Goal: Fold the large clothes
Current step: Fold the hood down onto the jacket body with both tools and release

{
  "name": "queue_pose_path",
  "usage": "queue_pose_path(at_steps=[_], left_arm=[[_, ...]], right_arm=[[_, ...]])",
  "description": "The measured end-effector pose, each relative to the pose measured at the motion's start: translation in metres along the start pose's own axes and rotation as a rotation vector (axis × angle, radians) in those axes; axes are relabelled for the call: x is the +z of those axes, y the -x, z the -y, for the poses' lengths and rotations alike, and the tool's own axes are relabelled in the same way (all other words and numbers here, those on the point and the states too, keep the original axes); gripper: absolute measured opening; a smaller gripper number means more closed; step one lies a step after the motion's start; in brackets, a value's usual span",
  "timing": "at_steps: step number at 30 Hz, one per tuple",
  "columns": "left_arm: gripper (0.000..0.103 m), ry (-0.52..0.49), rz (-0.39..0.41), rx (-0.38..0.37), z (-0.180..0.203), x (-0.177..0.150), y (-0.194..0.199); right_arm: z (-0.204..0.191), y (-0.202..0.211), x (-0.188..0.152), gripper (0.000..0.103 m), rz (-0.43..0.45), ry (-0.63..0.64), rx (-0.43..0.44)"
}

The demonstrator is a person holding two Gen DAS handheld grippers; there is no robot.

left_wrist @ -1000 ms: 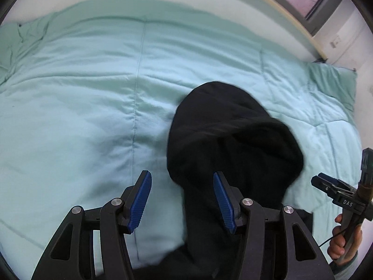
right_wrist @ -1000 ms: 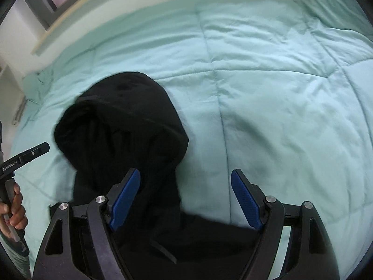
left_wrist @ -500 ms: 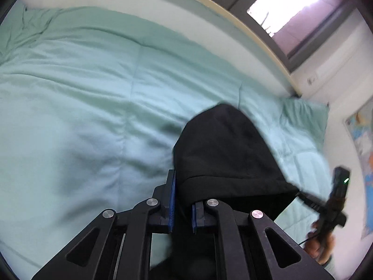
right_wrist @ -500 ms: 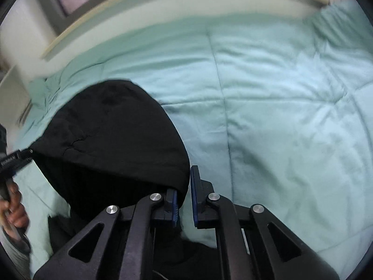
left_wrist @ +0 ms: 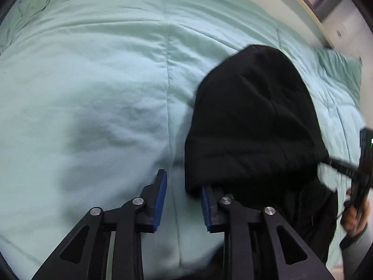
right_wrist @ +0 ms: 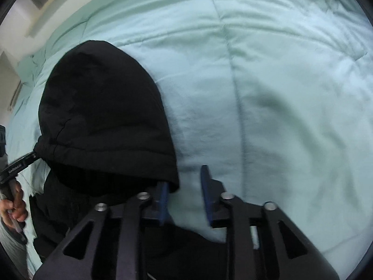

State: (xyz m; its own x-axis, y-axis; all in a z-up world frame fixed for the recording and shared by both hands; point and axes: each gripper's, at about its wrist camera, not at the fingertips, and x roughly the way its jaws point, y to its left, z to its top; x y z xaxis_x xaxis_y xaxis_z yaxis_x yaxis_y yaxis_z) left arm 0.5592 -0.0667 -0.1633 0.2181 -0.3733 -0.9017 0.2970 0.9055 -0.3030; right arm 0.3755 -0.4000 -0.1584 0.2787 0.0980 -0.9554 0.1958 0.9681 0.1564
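A black hooded garment point(left_wrist: 254, 121) lies on the mint green quilt point(left_wrist: 93, 88), its hood pointing toward the far side of the bed. My left gripper point(left_wrist: 183, 191) is open with blue pads; the hood's near left edge drapes over its right finger. In the right wrist view the same hood point(right_wrist: 105, 112) fills the left half. My right gripper point(right_wrist: 184, 186) is open; the hood's near right corner rests on its left finger. Each gripper shows at the edge of the other's view, the right one point(left_wrist: 342, 165) and the left one point(right_wrist: 21, 163), touching the hood's rim.
The quilt point(right_wrist: 279, 93) covers the whole bed. A pale wall and a window ledge point(left_wrist: 310, 7) run along the far side. A green pillow point(left_wrist: 338, 70) lies at the far right corner.
Both grippers were shut on the hood's front edge half a second ago; both have now opened and let it go. The hood has settled lower on the quilt.
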Motion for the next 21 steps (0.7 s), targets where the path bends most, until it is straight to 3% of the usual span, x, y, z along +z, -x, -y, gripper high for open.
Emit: queue_pose_path(at_steps=[3,8,10,11,13,16,17,19,21], left_arm=[[0.029,-0.021,0.019,-0.036,0.002,-0.01,0.031],[0.032,-0.084,0.147,-0.151,0.03,0.018,0.083],[0.05,-0.103,0.191,-0.223,0.05,0.037,0.085],[0.052,-0.108,0.2,-0.236,0.058,0.042,0.082],[0.052,-0.109,0.167,-0.222,0.072,0.053,0.058],[0.052,-0.055,0.041,-0.231,0.065,0.051,0.005],[0.052,-0.042,-0.003,-0.235,0.062,0.045,-0.012],[0.051,-0.051,-0.074,-0.172,0.056,0.03,-0.049],[0.052,-0.04,-0.064,-0.174,0.052,0.022,-0.058]], right_arm=[[-0.004,0.03,-0.009,0.037,0.016,0.057,0.022],[-0.033,0.078,-0.003,0.047,0.106,0.134,0.055],[-0.05,0.085,0.01,0.053,0.145,0.152,0.093],[-0.057,0.084,0.017,0.054,0.152,0.156,0.108],[-0.077,0.07,0.033,0.054,0.15,0.168,0.118],[-0.087,0.024,0.047,0.054,0.078,0.168,0.122],[-0.093,0.01,0.048,0.054,0.054,0.169,0.105],[-0.093,-0.031,0.041,0.054,-0.033,0.179,0.031],[-0.091,-0.054,0.031,0.053,-0.051,0.185,0.011]])
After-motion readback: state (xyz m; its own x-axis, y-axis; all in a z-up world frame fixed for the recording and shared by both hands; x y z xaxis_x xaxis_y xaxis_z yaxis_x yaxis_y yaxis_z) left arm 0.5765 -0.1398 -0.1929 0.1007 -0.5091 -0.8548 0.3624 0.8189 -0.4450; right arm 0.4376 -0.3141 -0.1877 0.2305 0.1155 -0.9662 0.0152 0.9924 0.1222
